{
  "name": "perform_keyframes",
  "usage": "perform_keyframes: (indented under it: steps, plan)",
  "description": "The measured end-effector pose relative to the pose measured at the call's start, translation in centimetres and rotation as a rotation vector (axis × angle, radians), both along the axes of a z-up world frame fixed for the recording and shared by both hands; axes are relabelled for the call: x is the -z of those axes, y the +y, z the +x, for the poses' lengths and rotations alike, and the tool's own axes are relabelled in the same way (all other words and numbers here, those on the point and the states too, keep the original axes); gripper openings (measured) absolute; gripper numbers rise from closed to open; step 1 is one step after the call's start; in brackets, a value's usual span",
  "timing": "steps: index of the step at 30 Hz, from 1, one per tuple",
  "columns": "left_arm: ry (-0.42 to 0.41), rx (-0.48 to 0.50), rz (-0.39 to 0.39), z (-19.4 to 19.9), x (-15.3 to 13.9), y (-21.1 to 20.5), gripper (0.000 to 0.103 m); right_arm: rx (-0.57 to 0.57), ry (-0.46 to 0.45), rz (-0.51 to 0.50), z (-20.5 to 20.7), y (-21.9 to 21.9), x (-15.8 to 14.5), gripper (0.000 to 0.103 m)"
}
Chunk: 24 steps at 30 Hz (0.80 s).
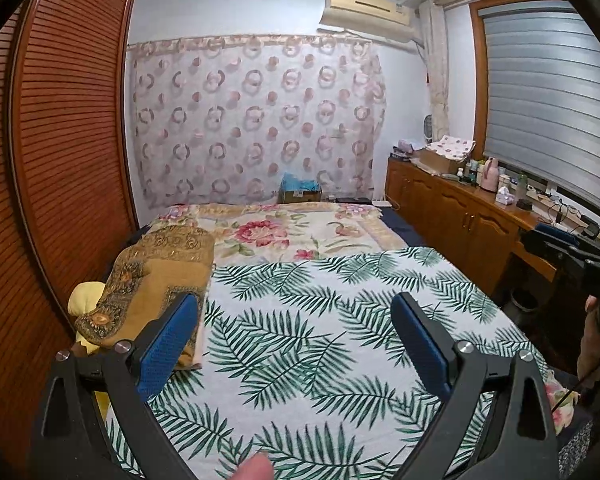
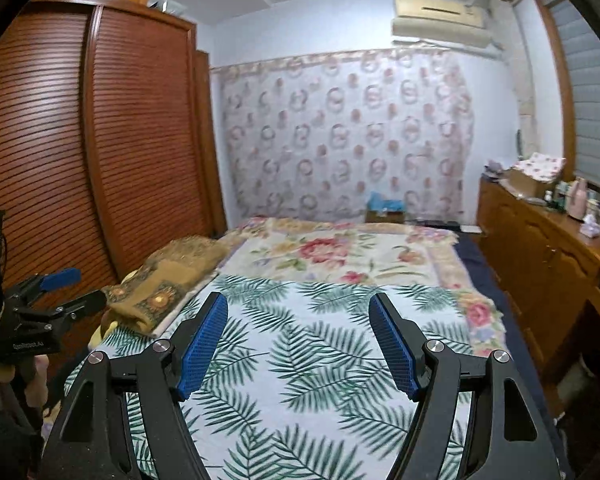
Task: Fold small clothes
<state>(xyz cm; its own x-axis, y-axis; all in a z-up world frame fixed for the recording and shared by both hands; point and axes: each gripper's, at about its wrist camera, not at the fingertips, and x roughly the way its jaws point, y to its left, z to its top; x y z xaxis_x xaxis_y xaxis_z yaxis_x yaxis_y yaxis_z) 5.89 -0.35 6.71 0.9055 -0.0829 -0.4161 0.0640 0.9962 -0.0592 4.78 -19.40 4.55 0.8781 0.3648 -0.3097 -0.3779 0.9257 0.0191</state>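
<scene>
Both black, blue-padded grippers, left gripper and right gripper, gape empty above the palm-leaf-print bedsheet; a brown cardboard box holds blue fabric.

Left gripper, right gripper: black frames, blue textured jaws, silver screws, white lettering.

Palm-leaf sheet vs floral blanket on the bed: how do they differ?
The palm-leaf sheet carries green fronds on white; the floral blanket has red and pink flowers on cream. The palm-leaf sheet covers the near part of the bed, below both grippers; the floral blanket lies farther back, toward the curtain. Where they meet, the sheet's edge overlaps the blanket. Both lie spread flat.
</scene>
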Motion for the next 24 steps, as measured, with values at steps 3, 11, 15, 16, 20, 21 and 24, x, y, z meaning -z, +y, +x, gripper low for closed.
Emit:
perform_keyframes:
  steps: [3,11,15,16,20,21,24]
  plan:
    - [-0.003,-0.001,0.006,0.0,-0.4,-0.7,0.097,0.029,-0.015,0.005,-0.7,-0.1,0.4,0.075]
    - [-0.004,0.006,0.008,0.0,-0.5,-1.4,0.097,0.048,-0.013,0.011,-1.4,1.0,1.0,0.075]
    - [-0.005,0.005,0.006,0.0,-0.5,-1.5,0.097,0.046,-0.005,0.012,-1.2,1.2,1.1,0.075]
    - [-0.005,0.004,0.006,0.0,-0.5,-1.5,0.097,0.047,-0.004,0.013,-1.3,1.2,1.1,0.075]
    - [-0.005,0.001,0.005,0.0,-0.5,-1.8,0.097,0.051,-0.006,0.011,-0.7,0.9,0.7,0.075]
    - [-0.005,0.0,0.002,0.0,-0.6,-1.8,0.097,0.052,-0.005,0.01,-0.6,0.9,0.7,0.075]
    - [-0.007,-0.003,0.0,0.0,-0.6,-1.8,0.097,0.056,-0.001,0.011,-0.3,0.6,0.8,0.075]
